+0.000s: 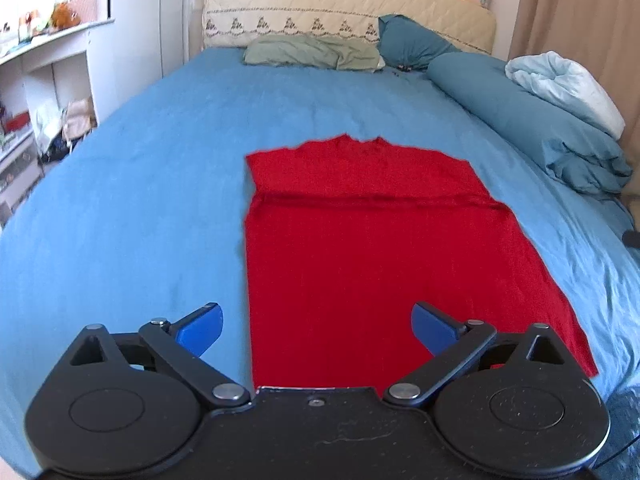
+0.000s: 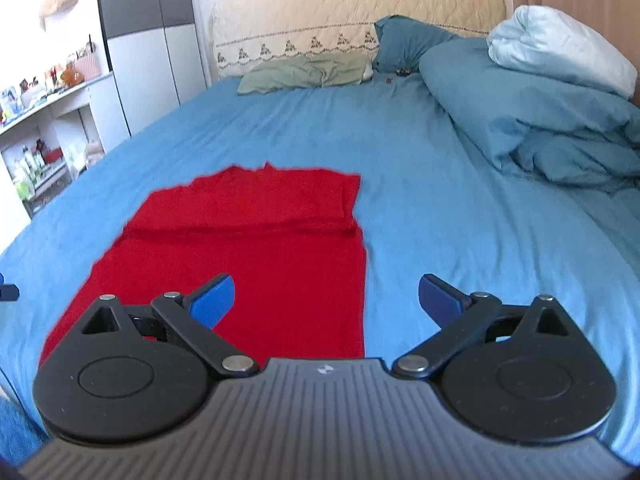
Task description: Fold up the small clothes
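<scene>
A red garment [image 1: 360, 248] lies flat on the blue bedsheet [image 1: 140, 200], its sides folded in to a long rectangle with a crosswise crease near the far end. My left gripper [image 1: 316, 326] is open and empty, above the garment's near left edge. In the right wrist view the garment [image 2: 256, 256] lies left of centre on the sheet [image 2: 460, 220]. My right gripper [image 2: 326, 298] is open and empty, straddling the garment's near right edge.
A rolled blue duvet [image 1: 540, 120] with a pale blanket [image 2: 560, 52] lies along the bed's right side. Pillows [image 1: 312, 54] and a cream headboard [image 2: 360, 12] with plush toys stand at the far end. White shelves [image 1: 40, 92] stand to the left.
</scene>
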`<action>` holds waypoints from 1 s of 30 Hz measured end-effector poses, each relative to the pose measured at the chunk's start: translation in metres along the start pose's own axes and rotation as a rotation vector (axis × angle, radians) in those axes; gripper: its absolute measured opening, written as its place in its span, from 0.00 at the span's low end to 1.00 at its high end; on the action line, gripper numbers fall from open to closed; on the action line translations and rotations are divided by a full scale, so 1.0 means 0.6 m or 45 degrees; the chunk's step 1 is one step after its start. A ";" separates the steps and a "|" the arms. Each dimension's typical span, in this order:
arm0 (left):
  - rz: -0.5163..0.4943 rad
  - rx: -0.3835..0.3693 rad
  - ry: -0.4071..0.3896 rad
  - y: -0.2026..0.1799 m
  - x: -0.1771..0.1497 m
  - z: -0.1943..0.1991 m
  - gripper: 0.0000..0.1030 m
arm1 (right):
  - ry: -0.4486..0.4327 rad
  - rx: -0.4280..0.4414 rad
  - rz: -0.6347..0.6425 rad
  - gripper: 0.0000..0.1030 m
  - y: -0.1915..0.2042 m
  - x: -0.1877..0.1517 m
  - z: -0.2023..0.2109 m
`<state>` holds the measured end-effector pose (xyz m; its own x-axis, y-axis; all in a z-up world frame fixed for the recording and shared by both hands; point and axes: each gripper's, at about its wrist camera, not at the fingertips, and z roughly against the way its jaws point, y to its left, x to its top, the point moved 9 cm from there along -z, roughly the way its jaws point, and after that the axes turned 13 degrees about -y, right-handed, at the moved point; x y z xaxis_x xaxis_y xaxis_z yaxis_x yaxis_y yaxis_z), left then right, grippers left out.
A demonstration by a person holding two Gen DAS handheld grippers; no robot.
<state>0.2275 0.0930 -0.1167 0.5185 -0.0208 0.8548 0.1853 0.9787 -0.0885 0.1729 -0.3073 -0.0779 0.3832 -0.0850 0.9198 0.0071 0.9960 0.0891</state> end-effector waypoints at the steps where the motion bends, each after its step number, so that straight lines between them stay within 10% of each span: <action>1: 0.010 0.002 0.005 0.001 -0.009 0.004 0.99 | 0.007 -0.001 0.003 1.00 0.003 -0.014 0.005; 14: 0.114 0.018 0.035 0.031 -0.109 0.022 0.92 | 0.115 -0.052 -0.072 1.00 0.012 -0.172 0.051; 24: 0.152 -0.011 0.147 0.031 -0.174 0.002 0.58 | 0.212 -0.134 -0.049 1.00 0.008 -0.238 0.042; 30: 0.142 0.008 0.176 0.026 -0.201 -0.008 0.55 | 0.257 -0.186 -0.117 0.96 -0.020 -0.260 0.039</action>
<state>0.1721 0.1099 -0.2236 0.6453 0.0605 0.7616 0.1153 0.9777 -0.1754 0.0914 -0.3063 -0.2135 0.5510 -0.1828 0.8142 0.1780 0.9790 0.0993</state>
